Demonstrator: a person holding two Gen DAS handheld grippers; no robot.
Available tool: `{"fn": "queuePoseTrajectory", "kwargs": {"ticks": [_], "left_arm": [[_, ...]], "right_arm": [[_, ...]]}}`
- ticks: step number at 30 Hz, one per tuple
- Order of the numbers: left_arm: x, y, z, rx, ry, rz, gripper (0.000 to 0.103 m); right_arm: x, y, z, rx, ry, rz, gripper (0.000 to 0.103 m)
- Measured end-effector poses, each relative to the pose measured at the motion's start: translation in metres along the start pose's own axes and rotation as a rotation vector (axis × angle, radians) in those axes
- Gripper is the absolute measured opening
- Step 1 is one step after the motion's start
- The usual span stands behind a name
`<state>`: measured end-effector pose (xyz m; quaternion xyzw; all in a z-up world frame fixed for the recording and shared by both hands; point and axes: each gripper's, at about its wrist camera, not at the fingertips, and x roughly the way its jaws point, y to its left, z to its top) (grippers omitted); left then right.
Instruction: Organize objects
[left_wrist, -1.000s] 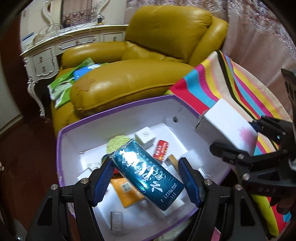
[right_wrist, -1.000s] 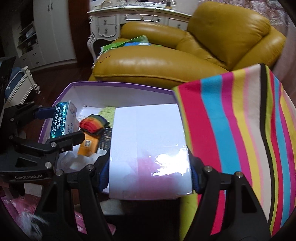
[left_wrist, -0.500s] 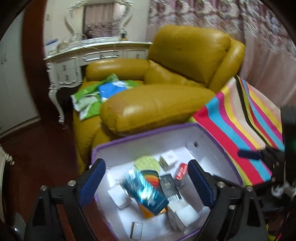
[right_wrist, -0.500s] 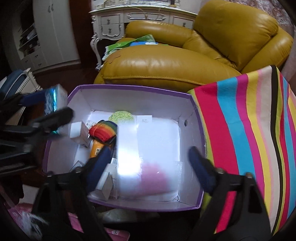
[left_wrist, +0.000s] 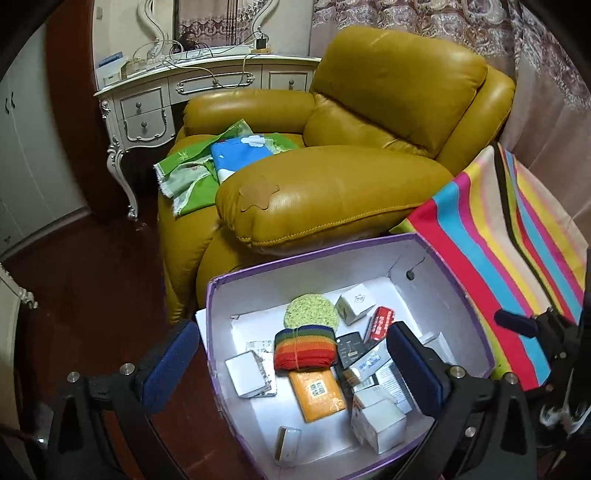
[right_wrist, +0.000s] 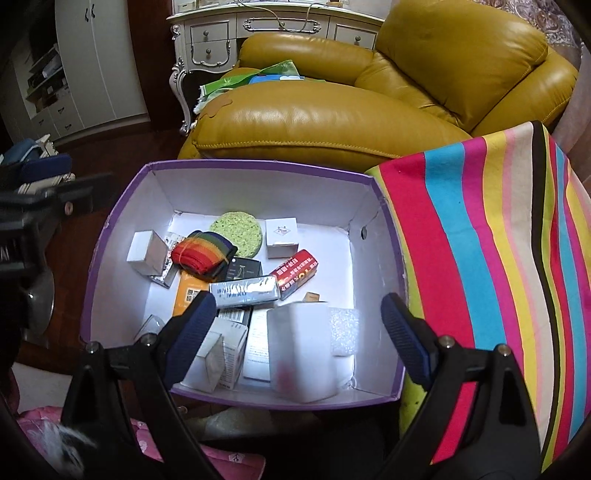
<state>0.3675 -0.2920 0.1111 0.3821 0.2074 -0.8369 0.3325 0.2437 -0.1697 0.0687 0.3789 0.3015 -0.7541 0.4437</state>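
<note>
Hovering above the purple box (right_wrist: 122, 206), the right gripper (right_wrist: 295, 332) points down into it with jaws spread wide, empty. A white carton (right_wrist: 301, 350), blurred, sits between its fingers at the box's 6 o'clock wall. At 9 o'clock the left gripper (left_wrist: 291, 362) hangs likewise agape over the rainbow roll (left_wrist: 304, 347). At 12 o'clock stands an armchair (right_wrist: 325, 118); at 3 o'clock, striped cloth (right_wrist: 491, 240).

The armchair (left_wrist: 332, 192) is glossy yellow leather. The box (right_wrist: 122, 206) looks like matt white cardboard with purple edges. The sponge (right_wrist: 238, 233) in it is rough and porous; the rainbow sock (right_wrist: 202, 254) is knitted cloth. The striped cloth (right_wrist: 491, 251) looks smooth. The floor (left_wrist: 85, 288) is glossy dark wood.
</note>
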Motion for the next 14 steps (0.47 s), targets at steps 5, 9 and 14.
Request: {"fn": "queuePoseTrajectory", "kwargs": {"ticks": [5,9,14], "left_arm": [[0.001,0.002,0.001,-0.001,-0.02,0.036,0.103],[0.008,0.002,0.0,0.003,-0.008,0.026,0.103],[0.016,-0.005,-0.007,0.024,-0.012,0.071,0.102]], "right_arm": [[0.002,0.002,-0.006,-0.015,0.005,0.003,0.092],[0.004,0.005,-0.01,-0.031,0.009,-0.001,0.092],[0.007,0.007,-0.014,-0.041,0.019,-0.004,0.092]]}}
